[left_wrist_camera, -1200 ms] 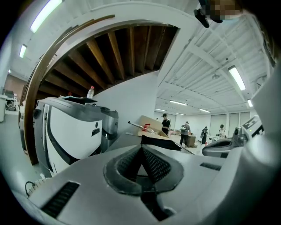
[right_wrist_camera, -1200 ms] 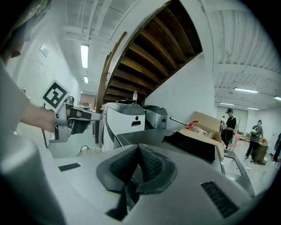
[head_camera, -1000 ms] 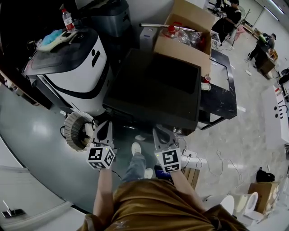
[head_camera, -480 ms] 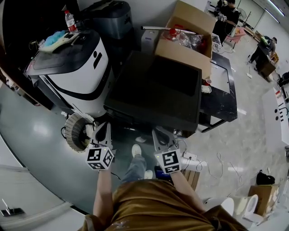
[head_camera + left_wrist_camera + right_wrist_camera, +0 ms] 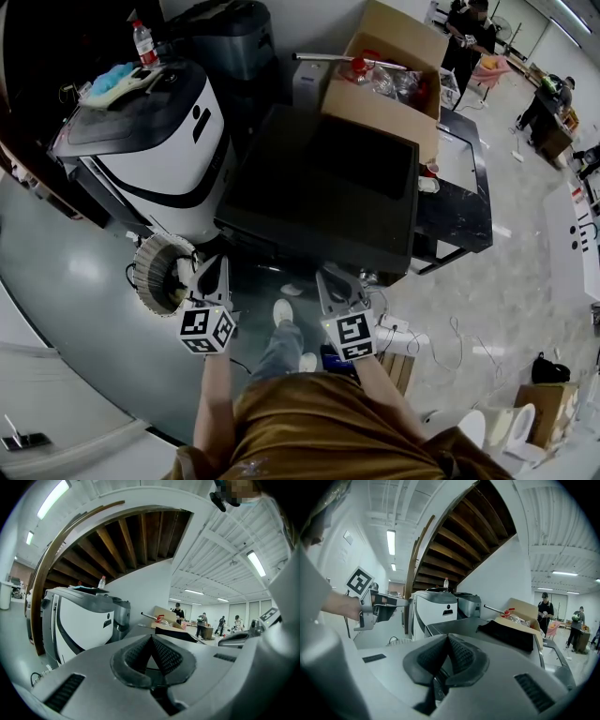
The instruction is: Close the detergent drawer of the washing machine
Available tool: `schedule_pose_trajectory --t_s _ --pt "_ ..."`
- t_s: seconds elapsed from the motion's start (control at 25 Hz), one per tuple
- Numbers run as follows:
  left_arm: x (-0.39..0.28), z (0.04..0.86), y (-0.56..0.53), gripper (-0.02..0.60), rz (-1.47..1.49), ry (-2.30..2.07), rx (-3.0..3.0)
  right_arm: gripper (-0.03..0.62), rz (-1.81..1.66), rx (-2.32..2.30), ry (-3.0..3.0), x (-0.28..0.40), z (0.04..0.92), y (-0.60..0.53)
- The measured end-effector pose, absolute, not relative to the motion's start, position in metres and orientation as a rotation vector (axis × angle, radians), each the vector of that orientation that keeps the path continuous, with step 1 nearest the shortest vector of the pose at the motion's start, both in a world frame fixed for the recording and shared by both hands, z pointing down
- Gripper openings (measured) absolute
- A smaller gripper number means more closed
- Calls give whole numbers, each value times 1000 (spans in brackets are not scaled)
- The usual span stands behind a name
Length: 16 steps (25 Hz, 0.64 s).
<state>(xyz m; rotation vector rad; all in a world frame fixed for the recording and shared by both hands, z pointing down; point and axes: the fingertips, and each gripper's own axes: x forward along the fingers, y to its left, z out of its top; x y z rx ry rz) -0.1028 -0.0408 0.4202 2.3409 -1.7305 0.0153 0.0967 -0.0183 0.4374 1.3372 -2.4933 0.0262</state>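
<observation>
The washer [image 5: 319, 187], a dark box-shaped machine, is seen standing on the floor [image 5: 75, 281] straight in front of the person, with its near edge just ahead of both grippers; the drawer cannot be picked out in any view. The left gripper [image 5: 215, 265] is held low before the washer's near left corner, and its fingers [image 5: 166, 657] are clenched together with nothing between them. The right gripper [image 5: 338, 281] is held beside it before the near edge, apart from the left one, and its fingers [image 5: 461, 656] are likewise pressed together at the tips and grasp nothing. Neither gripper is seen touching the washer. A white machine [image 5: 159, 141] with a black stripe is placed against the washer's left side, and a bottle [image 5: 142, 42] and a blue cloth [image 5: 111, 77] are carried on its top. A round ribbed thing [image 5: 159, 272] lies on the floor just left of the left gripper. An open cardboard box [image 5: 384, 66] is set at the washer's far edge, and a black bench [image 5: 464, 197] is seen along its right side. The person's shoes [image 5: 282, 309] are visible between the two grippers.
</observation>
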Motion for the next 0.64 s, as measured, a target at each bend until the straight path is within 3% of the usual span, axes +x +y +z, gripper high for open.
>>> schedule_pose_trajectory --t_s 0.64 --pt "-106 429 -41 25 -1 -1723 2310 12 28 1336 -2505 96 440 -20"
